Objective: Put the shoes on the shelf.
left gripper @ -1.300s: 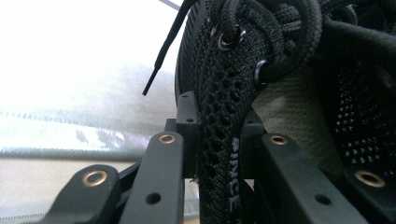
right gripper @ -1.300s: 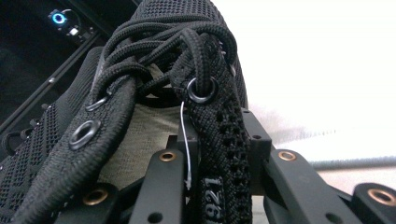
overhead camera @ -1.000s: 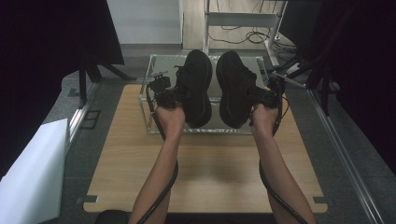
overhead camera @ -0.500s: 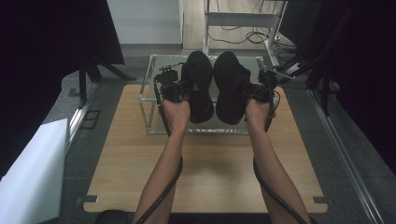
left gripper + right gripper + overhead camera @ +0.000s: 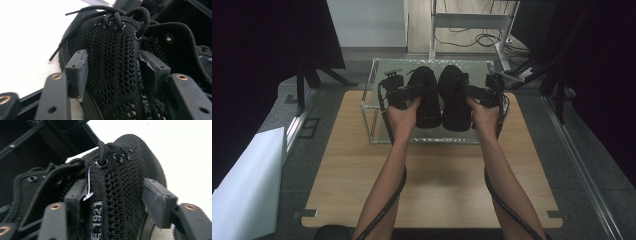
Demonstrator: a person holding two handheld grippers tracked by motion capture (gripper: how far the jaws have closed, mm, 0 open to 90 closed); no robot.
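Two black shoes stand side by side on the glass rack [image 5: 371, 107] at the far end of the table [image 5: 437, 190]. The left gripper [image 5: 412, 91] straddles the left shoe [image 5: 428, 97], the right gripper [image 5: 472, 91] the right shoe [image 5: 453, 95]. Both sets of fingers [image 5: 79, 67] have just been opening; the mesh sidewalls sit between them, with a visible gap at one right finger.

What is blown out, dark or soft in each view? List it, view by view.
High view: dim and murky, the black shoes lose detail, black curtains at both sides. Left gripper view: background washed out white, mesh of the left shoe sharp, the near claw parts slightly soft. Right gripper view: same white glare behind the right shoe, left corner dark.
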